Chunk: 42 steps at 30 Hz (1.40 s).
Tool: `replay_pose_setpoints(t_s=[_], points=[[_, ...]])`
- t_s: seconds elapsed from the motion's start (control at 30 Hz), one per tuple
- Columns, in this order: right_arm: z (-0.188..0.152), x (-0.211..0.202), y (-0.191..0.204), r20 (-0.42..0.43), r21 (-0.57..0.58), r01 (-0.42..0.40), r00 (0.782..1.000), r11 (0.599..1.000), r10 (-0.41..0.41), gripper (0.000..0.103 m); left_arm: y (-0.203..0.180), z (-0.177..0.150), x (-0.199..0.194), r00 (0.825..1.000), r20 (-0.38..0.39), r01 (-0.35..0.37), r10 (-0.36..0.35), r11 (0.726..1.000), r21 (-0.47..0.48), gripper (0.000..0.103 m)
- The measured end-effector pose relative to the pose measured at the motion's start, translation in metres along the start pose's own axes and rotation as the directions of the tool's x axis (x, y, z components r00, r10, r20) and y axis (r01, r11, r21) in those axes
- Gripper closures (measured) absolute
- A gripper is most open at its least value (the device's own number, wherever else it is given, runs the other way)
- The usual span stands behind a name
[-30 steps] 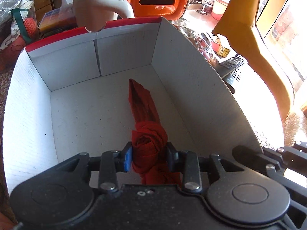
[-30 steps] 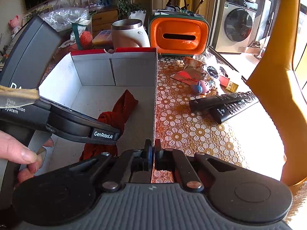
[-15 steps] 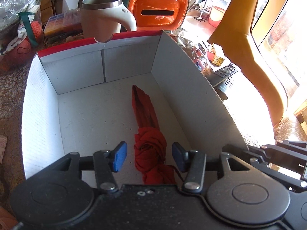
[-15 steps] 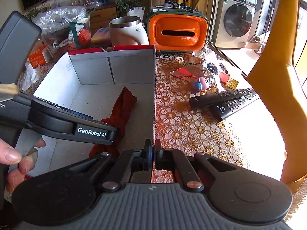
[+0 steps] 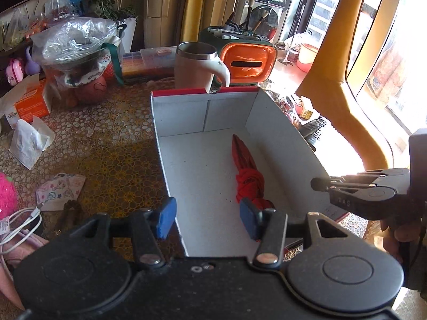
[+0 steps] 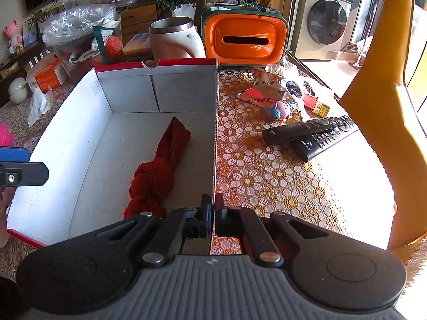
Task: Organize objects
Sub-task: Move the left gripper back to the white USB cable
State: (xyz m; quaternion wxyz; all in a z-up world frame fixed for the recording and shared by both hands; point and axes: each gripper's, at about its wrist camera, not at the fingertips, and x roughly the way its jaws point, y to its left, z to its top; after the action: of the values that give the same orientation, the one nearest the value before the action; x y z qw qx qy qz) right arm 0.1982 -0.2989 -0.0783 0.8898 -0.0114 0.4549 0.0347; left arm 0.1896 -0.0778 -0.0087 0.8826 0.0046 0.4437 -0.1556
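A knotted red cloth lies on the floor of the white cardboard box, near its right wall; it also shows in the right wrist view. My left gripper is open and empty, raised above the box's near left corner. My right gripper is shut on the box's right wall at its near end. Its body also shows in the left wrist view.
Right of the box lie two black remotes, snack packets, a small pink-blue toy. Behind the box stand a white mug and an orange tissue holder. Left are tissue, a patterned mask, white cable.
My left gripper has let go of the red cloth, opened wide, and pulled up and back to the left. The cloth stays in the box. My right gripper holds the wall as before.
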Motion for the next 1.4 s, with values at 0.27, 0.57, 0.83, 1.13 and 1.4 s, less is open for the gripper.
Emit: replay_pose_setpoints(t_s=[0.27, 0.57, 0.83, 1.13, 1.4], points=[[0.000, -0.001, 0.006, -0.007, -0.012, 0.021, 1.000, 1.000, -0.021, 0.102, 0.069, -0.031, -0.059, 0.994, 0.060, -0.091, 0.094, 0.994, -0.063, 0.046], [-0.001, 0.000, 0.008, -0.009, -0.024, 0.029, 1.000, 0.999, -0.029, 0.101, 0.124, -0.055, -0.081, 0.980, 0.089, -0.168, 0.180, 0.978, -0.123, 0.021], [-0.002, 0.000, 0.006, -0.001, -0.031, 0.015, 1.000, 0.999, -0.015, 0.101, 0.162, -0.070, -0.076, 0.969, 0.097, -0.207, 0.226, 0.964, -0.168, 0.007], [-0.001, 0.000, 0.005, -0.006, -0.042, 0.004, 1.000, 0.999, -0.004, 0.101, 0.199, -0.078, -0.050, 0.948, 0.093, -0.288, 0.303, 0.946, -0.151, 0.005], [0.000, 0.001, 0.003, -0.013, -0.035, -0.004, 1.000, 0.999, 0.003, 0.101, 0.192, -0.071, -0.018, 0.939, 0.077, -0.342, 0.335, 0.934, 0.105, 0.008]])
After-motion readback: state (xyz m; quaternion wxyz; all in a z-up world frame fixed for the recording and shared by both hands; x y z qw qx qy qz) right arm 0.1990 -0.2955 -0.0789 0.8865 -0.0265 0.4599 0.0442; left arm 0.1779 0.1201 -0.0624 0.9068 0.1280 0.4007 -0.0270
